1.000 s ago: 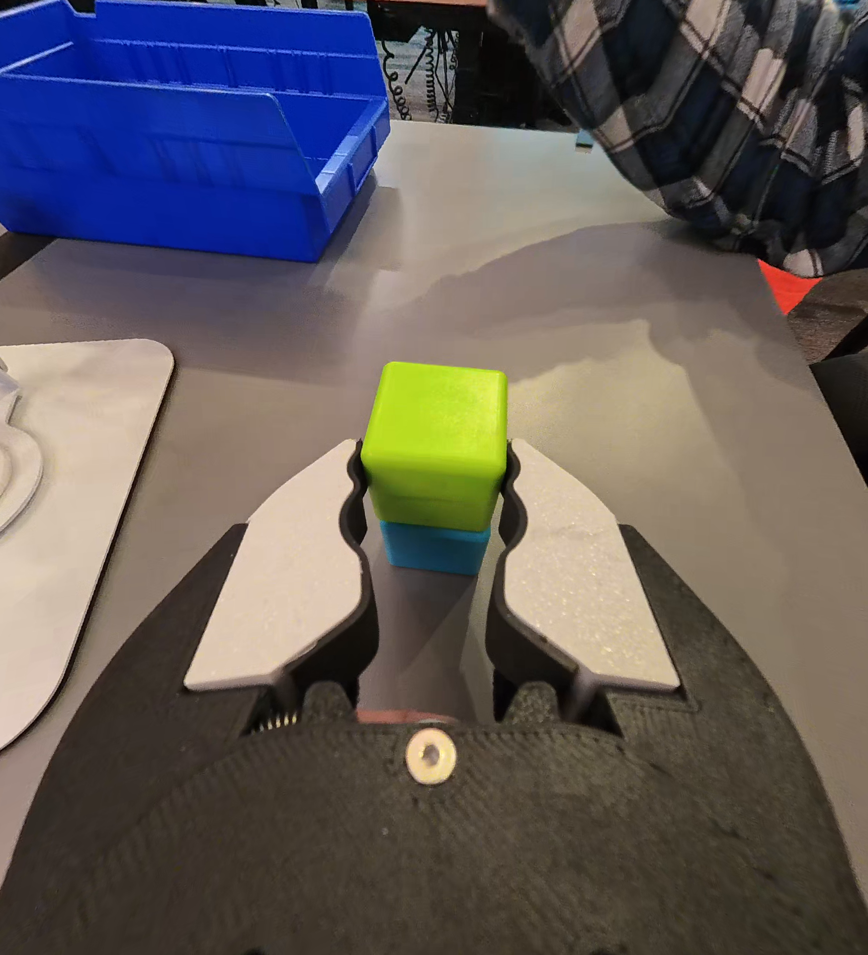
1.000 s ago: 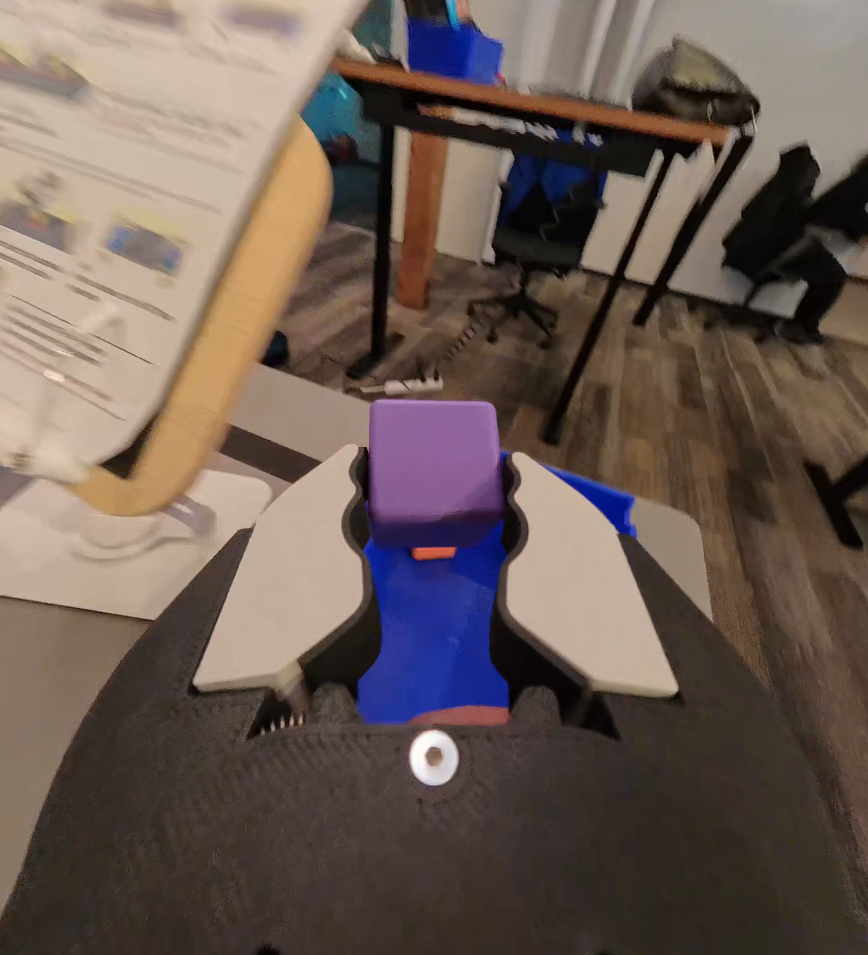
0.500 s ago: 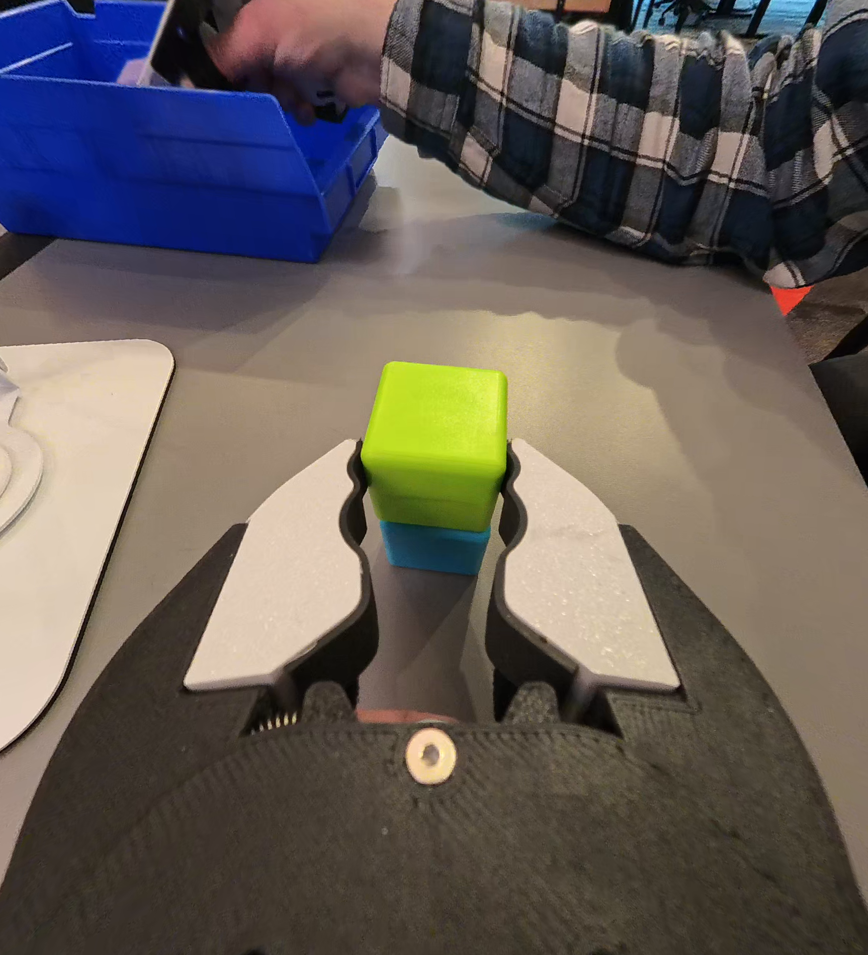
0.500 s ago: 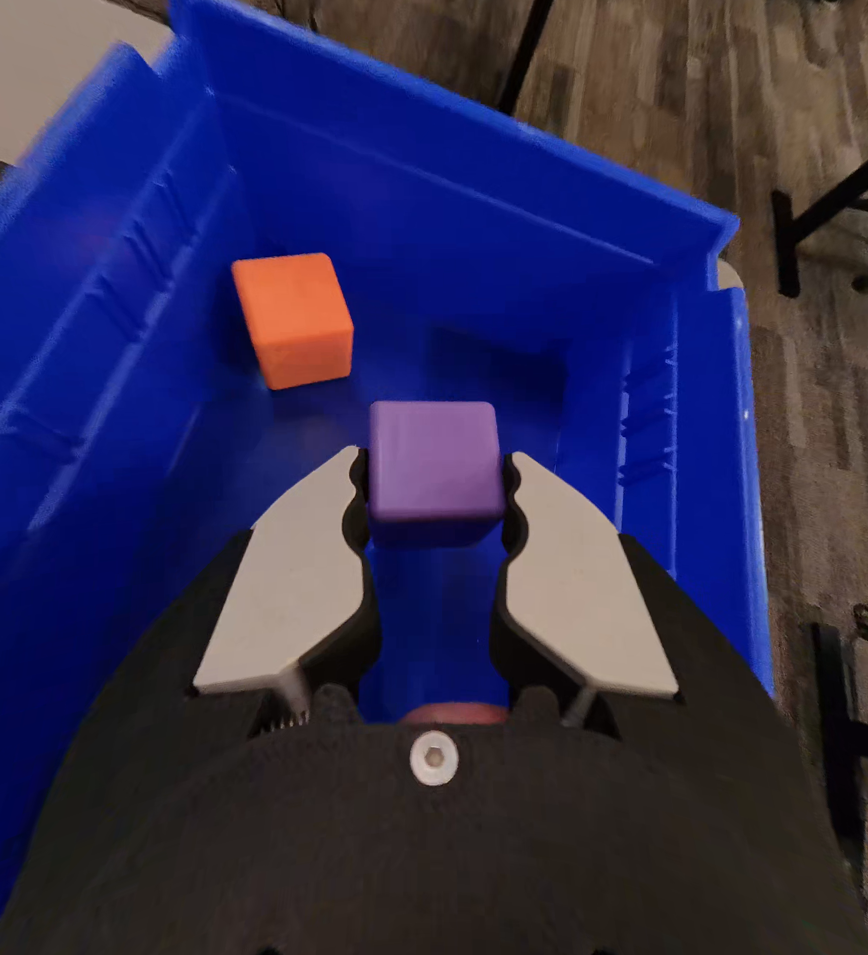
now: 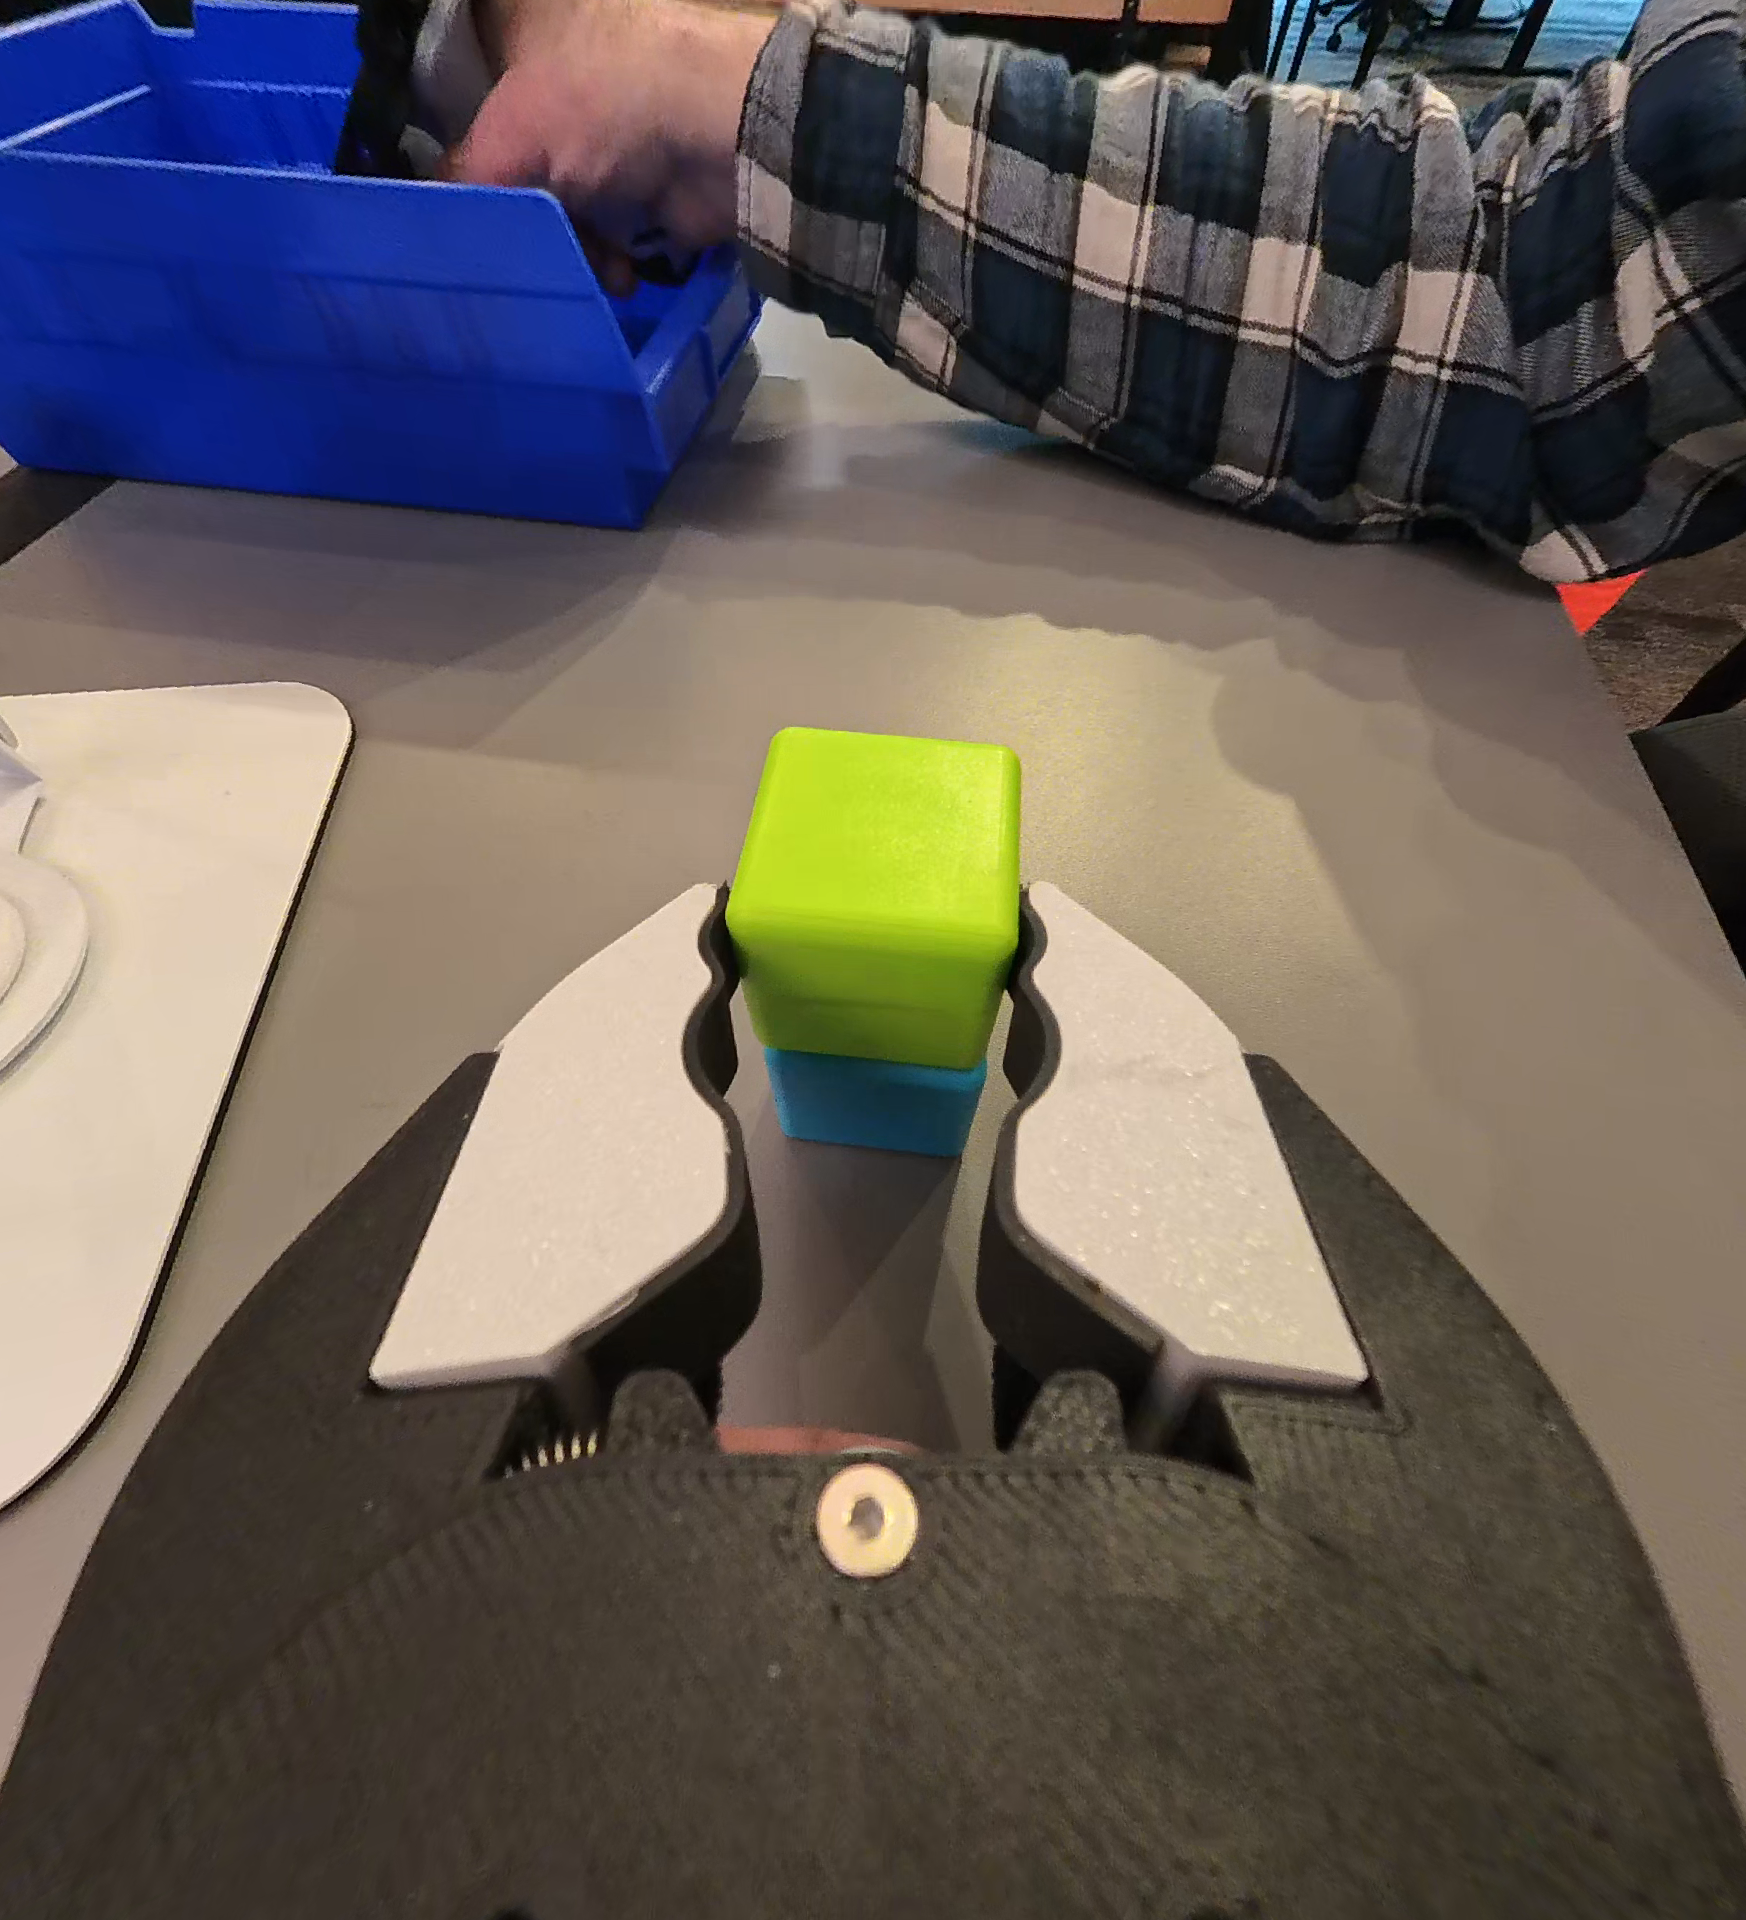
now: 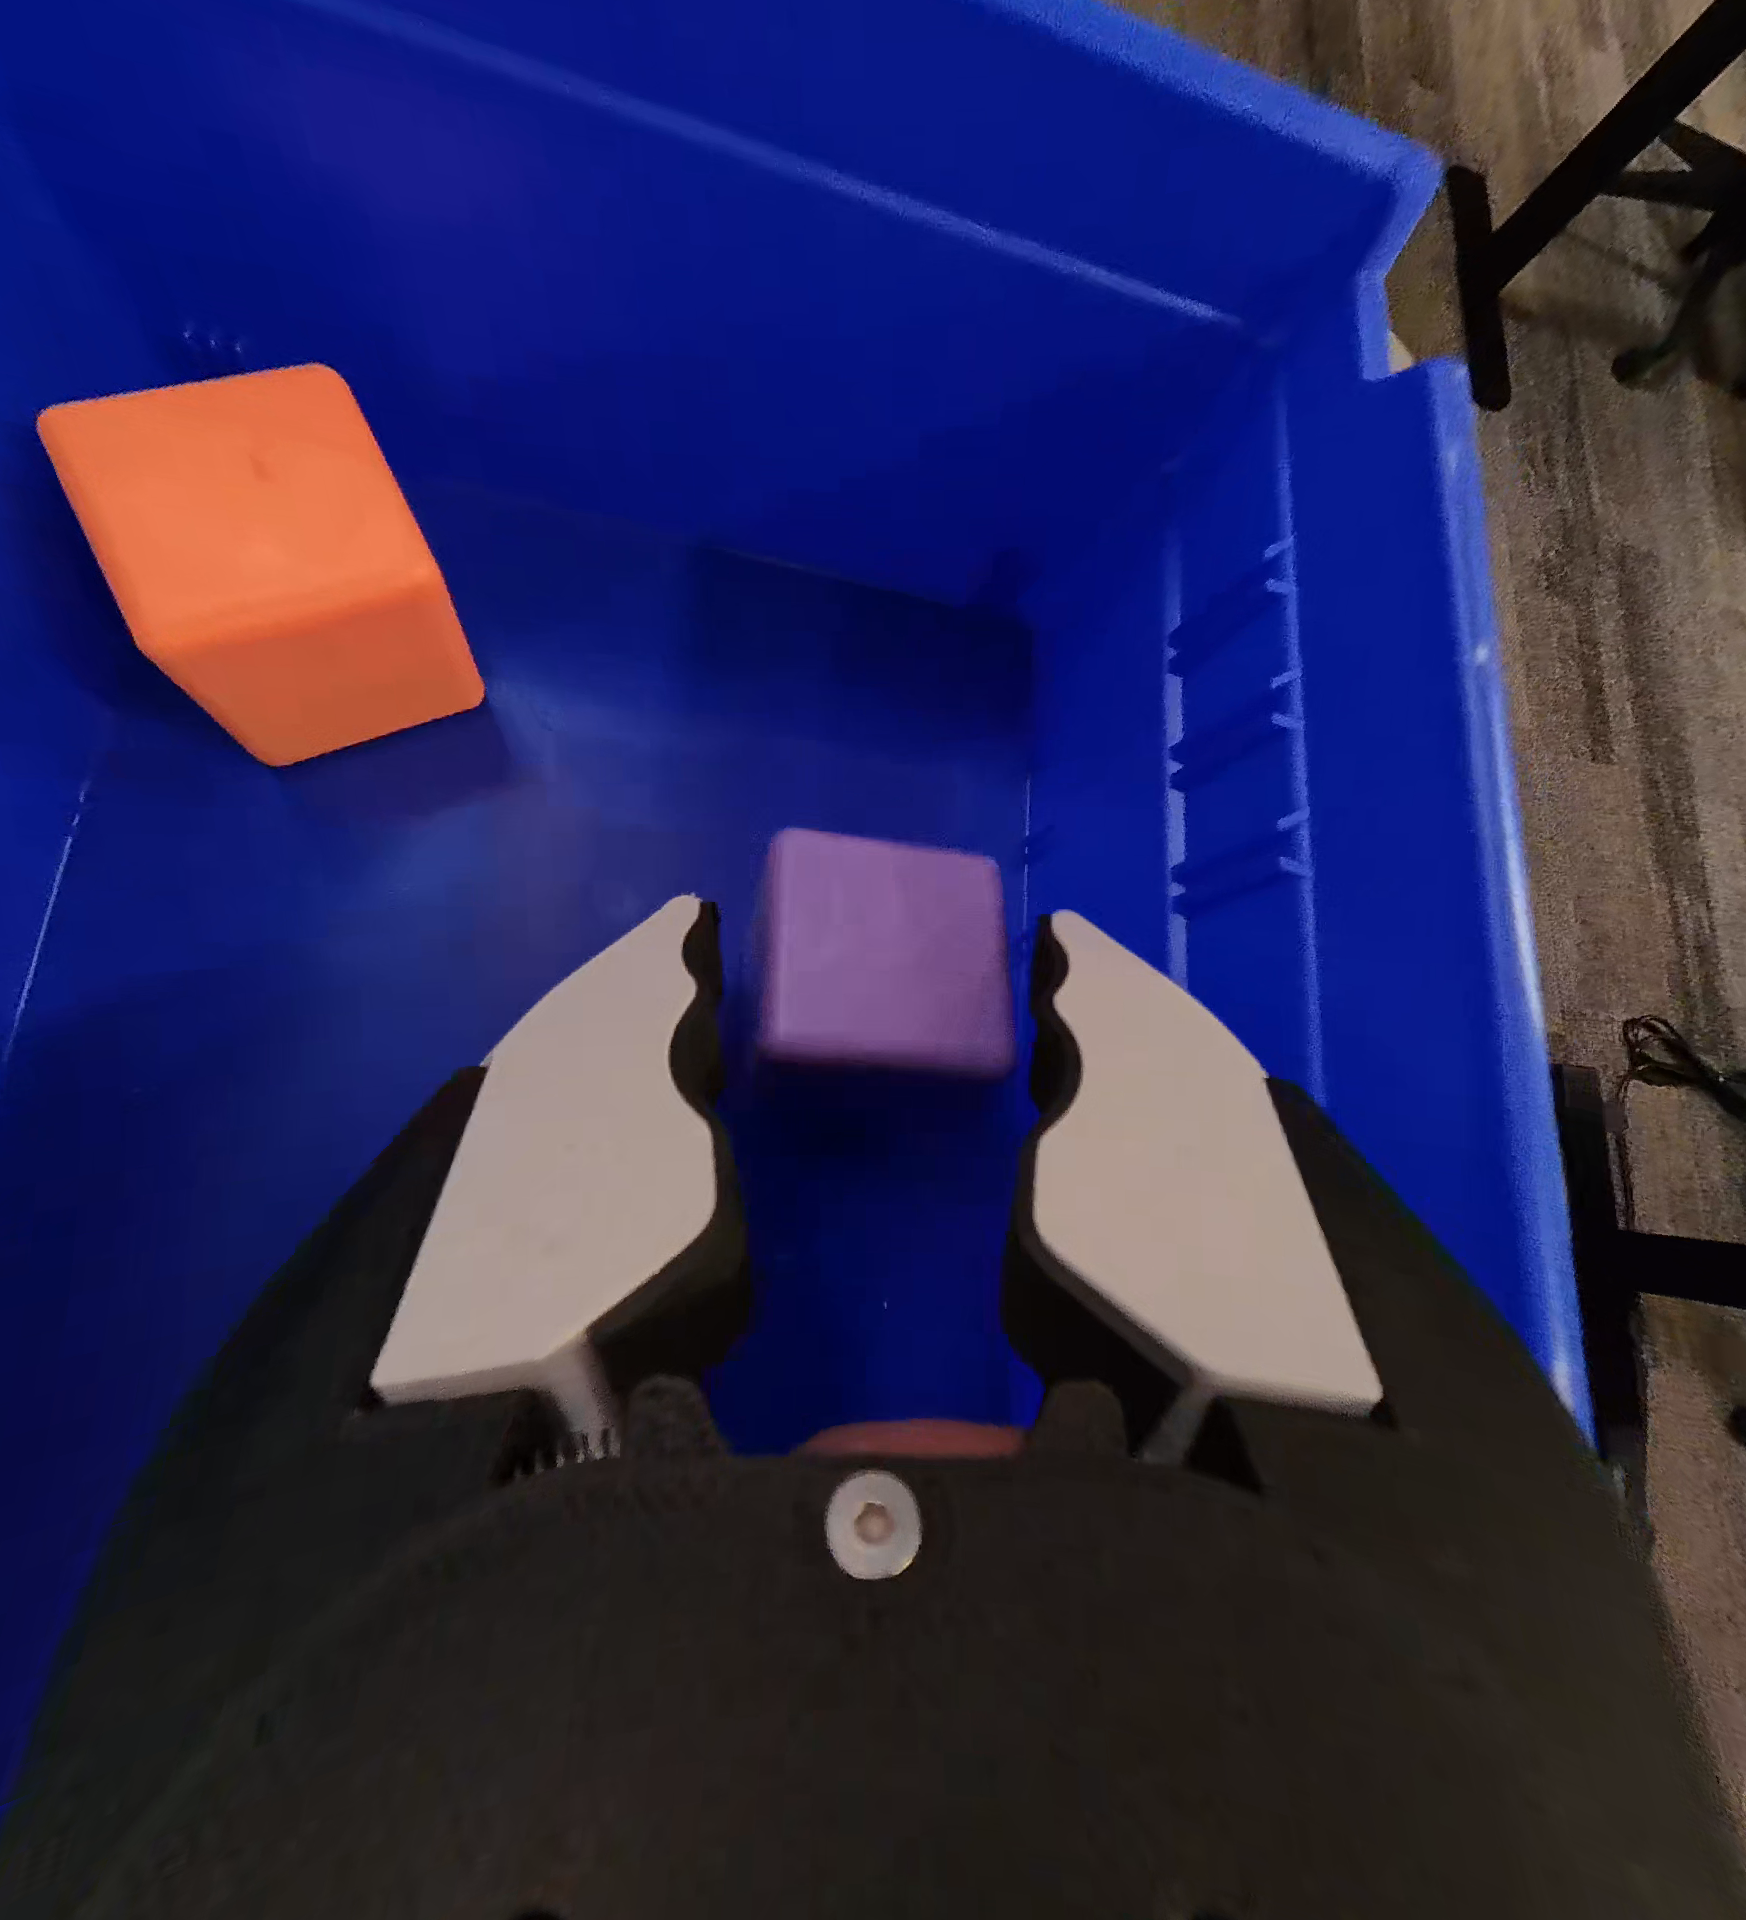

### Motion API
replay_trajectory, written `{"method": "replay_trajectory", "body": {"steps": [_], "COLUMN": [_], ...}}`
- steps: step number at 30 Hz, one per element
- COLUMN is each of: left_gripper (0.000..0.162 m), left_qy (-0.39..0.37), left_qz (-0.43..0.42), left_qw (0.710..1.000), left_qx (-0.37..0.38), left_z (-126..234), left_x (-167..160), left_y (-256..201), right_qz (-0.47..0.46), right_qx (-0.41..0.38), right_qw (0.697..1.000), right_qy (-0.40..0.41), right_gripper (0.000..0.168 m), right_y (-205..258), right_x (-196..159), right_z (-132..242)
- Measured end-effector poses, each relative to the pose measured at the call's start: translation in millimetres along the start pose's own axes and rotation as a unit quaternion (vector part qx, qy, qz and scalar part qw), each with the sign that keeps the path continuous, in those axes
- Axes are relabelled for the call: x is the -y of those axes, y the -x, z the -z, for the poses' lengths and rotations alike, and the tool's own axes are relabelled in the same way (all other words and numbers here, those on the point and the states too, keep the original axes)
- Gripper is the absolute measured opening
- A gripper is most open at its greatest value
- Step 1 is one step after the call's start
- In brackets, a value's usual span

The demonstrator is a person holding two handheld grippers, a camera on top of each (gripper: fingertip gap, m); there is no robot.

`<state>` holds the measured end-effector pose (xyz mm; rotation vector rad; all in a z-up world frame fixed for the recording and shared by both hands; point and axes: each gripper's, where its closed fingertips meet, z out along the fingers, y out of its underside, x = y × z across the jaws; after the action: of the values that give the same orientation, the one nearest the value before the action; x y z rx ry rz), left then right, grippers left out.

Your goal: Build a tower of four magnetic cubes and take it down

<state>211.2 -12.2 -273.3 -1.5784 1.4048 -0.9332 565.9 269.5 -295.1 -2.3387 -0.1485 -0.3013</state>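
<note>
Grey-faced fingers of the left gripper (image 5: pixel 871 940) are pinching a lime-green plastic cube (image 5: pixel 874 894), which is sitting on a light-blue plastic cube (image 5: pixel 874 1103) on the matte grey tabletop (image 5: pixel 1212 831). The right gripper (image 6: pixel 874 935) is hanging spread inside the blue plastic bin (image 6: pixel 848 343), its fingers clear of the purple plastic cube (image 6: pixel 881 951) between them; an orange plastic cube (image 6: pixel 256 556) is lying apart, far left.

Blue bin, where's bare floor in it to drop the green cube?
Inside the blue bin, bare floor lies between the orange cube at far left and the purple cube, and along the near left wall. The right side is crowded: the purple cube sits between the open right tongs. The left tongs grip the green cube.
</note>
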Motion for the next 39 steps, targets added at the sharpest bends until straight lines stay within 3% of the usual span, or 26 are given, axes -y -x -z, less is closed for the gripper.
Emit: {"method": "replay_trajectory", "body": {"steps": [3, 7, 13, 16, 19, 24, 29, 32, 35, 39], "left_gripper": [0.049, 0.049, 0.049, 0.049, 0.049, 0.066, 0.077, 0.075, 0.051, 0.049], "left_qy": [0.0, 0.0, 0.0, -0.001, -0.002, -0.008, 0.075, 0.119, 0.134, 0.136], "left_qz": [0.0, 0.0, 0.0, 0.002, 0.005, -0.002, -0.01, -0.009, 0.0, -0.002], "left_qw": [1.0, 1.0, 1.0, 1.0, 1.0, 1.0, 0.997, 0.993, 0.991, 0.991], "left_qx": [0.0, 0.001, 0.003, 0.004, 0.003, 0.003, 0.007, 0.016, 0.017, 0.011], "left_z": [-0.1, -0.2, -0.4, -0.6, -1.0, 0.2, -2.4, -9.1, -11.1, -11.7], "left_x": [0.0, 0.1, 0.3, 0.6, 0.9, 3.4, -22.0, -34.8, -38.6, -39.0], "left_y": [0.1, 0.3, 0.7, 0.8, 0.5, -2.6, -2.5, 0.1, 2.0, 0.3], "right_qz": [-0.002, 0.0, 0.074, 0.135, 0.182, 0.228, 0.254, 0.272, 0.29, 0.341], "right_qx": [0.008, 0.012, 0.091, 0.129, 0.161, 0.191, 0.209, 0.219, 0.245, 0.353], "right_qw": [1.0, 0.998, 0.971, 0.946, 0.927, 0.911, 0.905, 0.898, 0.886, 0.838], "right_qy": [-0.008, -0.066, -0.207, -0.264, -0.286, -0.286, -0.27, -0.267, -0.266, -0.239], "right_gripper": [0.07, 0.061, 0.038, 0.035, 0.034, 0.034, 0.034, 0.034, 0.034, 0.042], "right_y": [0.6, -2.4, 30.4, 63.1, 94.3, 129.3, 150.4, 163.6, 180.7, 227.0], "right_x": [6.9, 35.5, 95.8, 105.3, 103.7, 96.6, 89.6, 85.7, 79.3, 47.5], "right_z": [8.6, 43.2, 168.9, 231.7, 268.9, 281.3, 274.2, 277.3, 286.6, 307.6]}}
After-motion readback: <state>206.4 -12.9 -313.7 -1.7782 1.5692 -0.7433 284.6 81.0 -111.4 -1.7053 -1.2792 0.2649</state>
